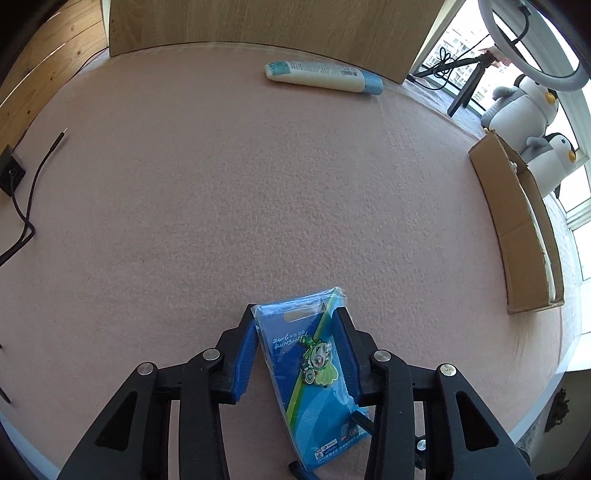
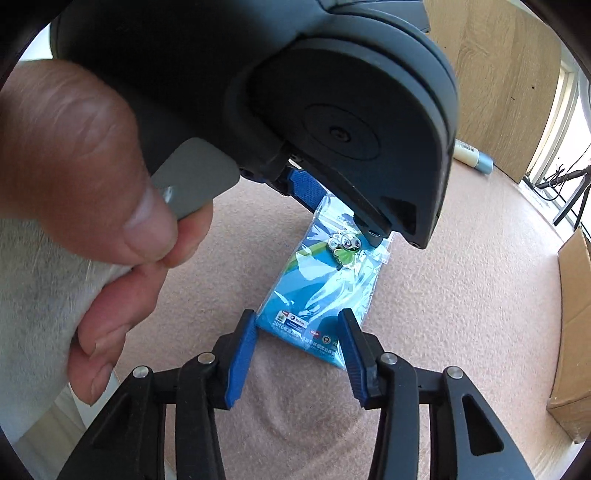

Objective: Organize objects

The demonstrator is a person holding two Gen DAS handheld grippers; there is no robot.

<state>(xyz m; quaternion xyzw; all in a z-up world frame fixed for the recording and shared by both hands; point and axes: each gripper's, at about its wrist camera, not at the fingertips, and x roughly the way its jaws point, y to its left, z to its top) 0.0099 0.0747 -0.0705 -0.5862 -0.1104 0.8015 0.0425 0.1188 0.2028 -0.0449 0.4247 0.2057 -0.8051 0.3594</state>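
A blue card in a clear plastic sleeve, with a green mascot pin [image 1: 317,360], lies flat on the pink felt table [image 1: 221,184]. My left gripper [image 1: 295,314] is open, its blue pads on either side of the card's far end, not pressing it. In the right wrist view the same card [image 2: 317,295] lies ahead of my right gripper [image 2: 297,317], which is open with its tips around the card's near end. The left gripper's body [image 2: 295,110] and the hand holding it fill the upper part of that view.
A white tube with a blue cap [image 1: 325,77] lies at the table's far edge by a wooden board [image 1: 258,26]. An open cardboard box [image 1: 517,221] stands at the right edge. Black cables [image 1: 26,206] lie at the left. Plush penguins [image 1: 524,107] sit by the window.
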